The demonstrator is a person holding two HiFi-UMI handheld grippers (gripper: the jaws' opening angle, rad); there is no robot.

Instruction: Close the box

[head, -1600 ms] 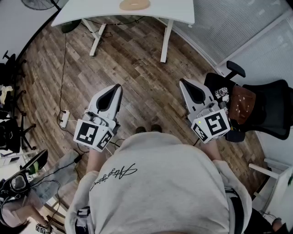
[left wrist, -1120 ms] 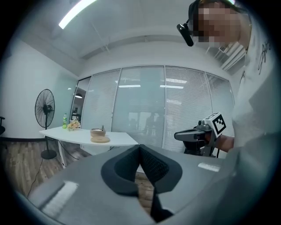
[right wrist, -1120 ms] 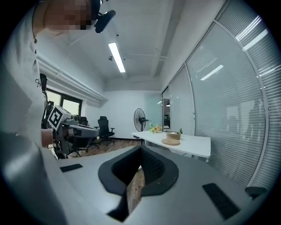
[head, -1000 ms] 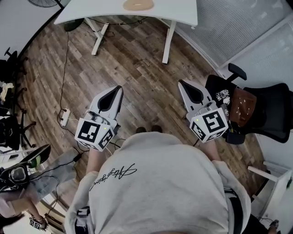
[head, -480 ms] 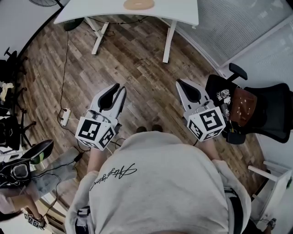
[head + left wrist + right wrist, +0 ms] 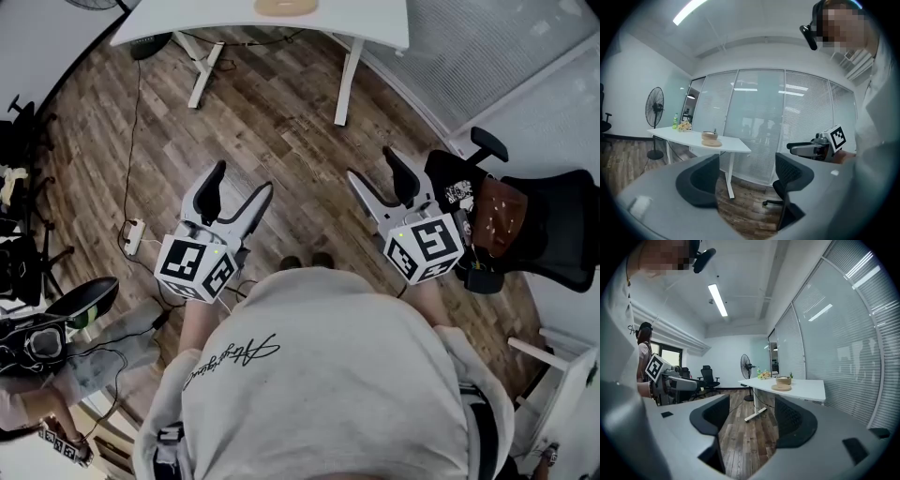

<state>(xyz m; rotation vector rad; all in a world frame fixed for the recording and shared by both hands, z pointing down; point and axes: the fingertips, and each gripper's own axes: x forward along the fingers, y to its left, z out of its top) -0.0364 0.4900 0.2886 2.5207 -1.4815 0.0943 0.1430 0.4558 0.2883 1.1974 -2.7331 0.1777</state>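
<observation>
No box shows in any view. In the head view the person holds both grippers out at waist height over a wooden floor [image 6: 281, 122]. My left gripper [image 6: 242, 180] is open, and its jaws have just been opening with nothing between them. My right gripper [image 6: 371, 165] is open too, its jaws also just opened and empty. In the left gripper view the left gripper [image 6: 745, 180] frames only floor, and the right gripper [image 6: 815, 149] shows beyond it. In the right gripper view the right gripper [image 6: 747, 420] likewise frames bare floor.
A white table [image 6: 328, 14] stands ahead, with a wooden bowl [image 6: 710, 137] on a round board. A black office chair [image 6: 534, 225] is close on the right. A power strip [image 6: 132, 242] and cables lie left. A standing fan [image 6: 656, 108] is beside the table. Glass walls with blinds run behind.
Both grippers' jaws were shut a second ago and now stand apart, the left opening first. Neither hand has shifted noticeably.
</observation>
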